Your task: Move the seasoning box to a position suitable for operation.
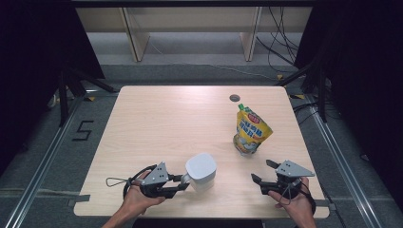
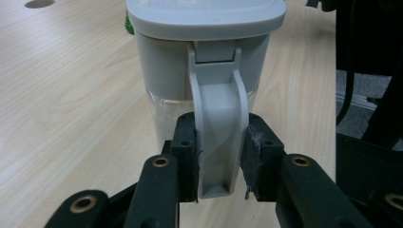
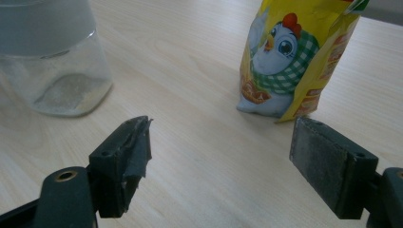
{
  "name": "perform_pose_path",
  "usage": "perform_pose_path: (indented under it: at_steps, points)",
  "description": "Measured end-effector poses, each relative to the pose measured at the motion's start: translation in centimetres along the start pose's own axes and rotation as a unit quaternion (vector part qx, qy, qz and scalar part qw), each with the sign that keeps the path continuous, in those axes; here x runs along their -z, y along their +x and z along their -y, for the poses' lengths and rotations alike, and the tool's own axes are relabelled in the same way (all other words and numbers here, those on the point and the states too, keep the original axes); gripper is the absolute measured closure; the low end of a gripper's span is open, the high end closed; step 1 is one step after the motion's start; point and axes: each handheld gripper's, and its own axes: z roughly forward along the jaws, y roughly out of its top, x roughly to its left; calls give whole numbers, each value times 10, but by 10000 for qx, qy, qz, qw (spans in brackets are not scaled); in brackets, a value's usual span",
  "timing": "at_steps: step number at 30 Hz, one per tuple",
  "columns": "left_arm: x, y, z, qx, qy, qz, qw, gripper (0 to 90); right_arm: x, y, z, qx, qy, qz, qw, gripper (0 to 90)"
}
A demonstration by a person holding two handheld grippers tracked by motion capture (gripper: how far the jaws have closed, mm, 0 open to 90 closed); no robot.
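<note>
**Left gripper clamps the container's handle; right gripper waits, jaws apart**

A pale wooden surface (image 1: 157, 123) stands in a dark-walled room, with grey floor and trailing cables behind it. Near its front edge, a little left of centre, stands the container (image 1: 201, 172): a clear lower body, a grey upper band, a pale lid and a grey handle (image 2: 217, 128) running down one side. A thin layer of something whitish seems to lie at its bottom in the right gripper view.

The left gripper (image 1: 183, 183) is clenched on that handle; its pads (image 2: 186, 156) press on both sides of the lower part. The container looks to be resting on the surface, upright.

To its right, well apart, the right gripper (image 1: 262, 172) hangs low over the surface with jaws spread wide and nothing between them. Farther back on the right stands a yellow pouch (image 1: 251, 131) with a cartoon chicken printed on it and a green cap.

As a judgement, the step in hand is securing the container by its handle. The next move probably calls for the free gripper to take the pouch or lift the lid while the left holds the container steady. Nothing lies between the right gripper and the pouch. A small dark hole (image 1: 235, 98) sits near the far edge, out of the way.
</note>
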Motion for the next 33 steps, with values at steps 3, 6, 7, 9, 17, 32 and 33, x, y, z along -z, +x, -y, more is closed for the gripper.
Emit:
perform_pose_path:
  at_steps: [3, 6, 7, 9, 17, 32, 33]
  points:
    - [0, 0, -1, 34, 62, 0, 10000, 686, -1, 0, 0, 10, -45, -31, 10000, 225]
    - [0, 4, 0, -97, 102, 53, 9999, 684, 0, 0, 0, -3, -4, -5, 10000, 225]
    - [0, 4, 1, -35, 97, 62, 9999, 684, 0, 0, 0, -15, 2, -8, 10000, 225]
    - [0, 5, 0, -32, 121, 71, 9999, 683, 0, 0, 0, 2, 2, -3, 10000, 225]
    - [3, 15, 1, -51, 145, -53, 9999, 679, 1, 0, 1, -5, 1, 66, 10000, 225]
    - [13, 24, -4, 147, 133, -252, 9995, 533, 2, -3, 2, -14, -33, 44, 10000, 228]
    - [14, 25, -5, 140, 121, -247, 9995, 468, 3, -4, 3, -48, 1, 47, 10000, 228]
